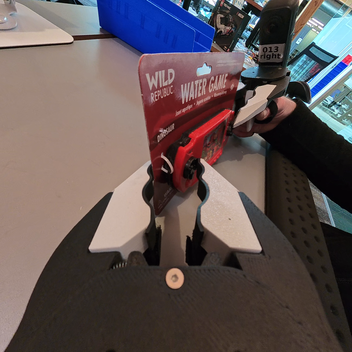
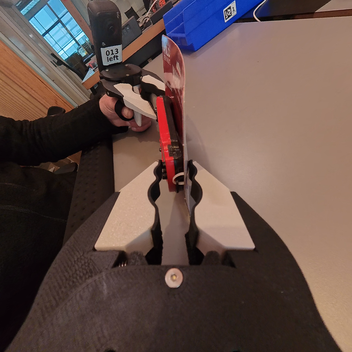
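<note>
Toy: a red handheld water game [image 1: 202, 150] zip-tied to a dark red backing card [image 1: 188, 99], held upright on its edge over the grey counter [image 1: 66, 123].
Long axis: the game's long side runs between the two grippers, tilted so the end at the right gripper sits higher than the end at the left gripper.
Facing: the printed face of the card and the game's screen turn toward the person; the card's plain back faces the open counter. The hang-hole end of the card points up.
Left gripper [image 1: 175, 171]: its fingers [image 1: 129, 200] are closed on the lower end of the toy, one behind the card, the other against the game's black knob.
Right gripper [image 2: 174, 171]: its fingers [image 2: 211, 205] pinch the other end, with card and game together between them; from the left wrist view its near white finger [image 1: 253, 102] meets the game's upper end.
Hands: a hand [image 2: 116, 112] in a black sleeve holds the left gripper's handle.
Edges: the toy stands near the counter's front edge, just beside a black perforated chair back [image 1: 293, 209].
Open room: bare counter spreads wide behind the card; a blue bin [image 1: 152, 24] sits farther back, and a light mat [image 1: 32, 32] lies at the far left corner.
</note>
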